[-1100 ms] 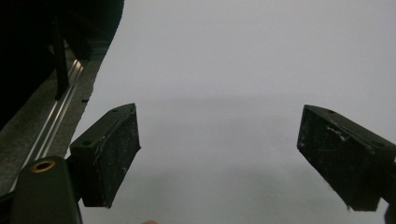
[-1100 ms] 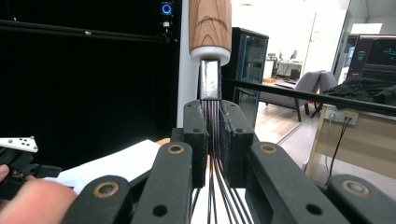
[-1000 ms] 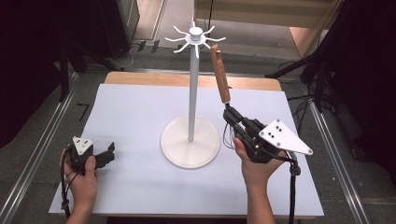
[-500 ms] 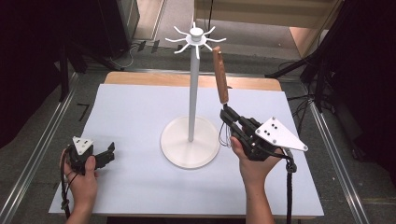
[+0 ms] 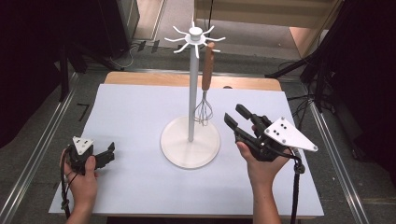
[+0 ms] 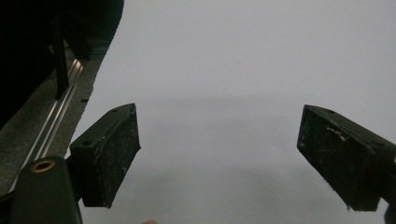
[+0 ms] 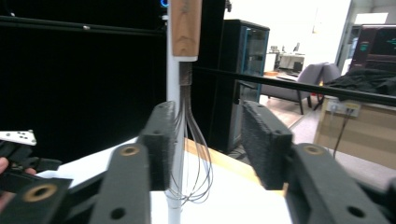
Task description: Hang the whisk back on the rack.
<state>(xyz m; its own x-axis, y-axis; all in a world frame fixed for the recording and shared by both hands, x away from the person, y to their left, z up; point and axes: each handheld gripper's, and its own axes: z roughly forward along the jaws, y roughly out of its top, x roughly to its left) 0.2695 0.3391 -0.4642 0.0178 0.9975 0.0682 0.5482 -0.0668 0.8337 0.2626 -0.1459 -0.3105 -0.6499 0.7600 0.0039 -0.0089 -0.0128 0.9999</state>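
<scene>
A white stand (image 5: 191, 93) with a round base and hooked arms at its top stands mid-tabletop. A whisk (image 5: 204, 88) with a wooden handle hangs from one arm, its wire head just right of the pole, above the base. The right gripper (image 5: 237, 119), held in the right hand (image 5: 261, 163), sits right of the base, jaws spread and empty, apart from the whisk. The left gripper (image 5: 108, 152) rests at the near left, jaws spread over the bare white tabletop (image 5: 126, 116). Grey floor, metal rails and dark equipment surround the table.
</scene>
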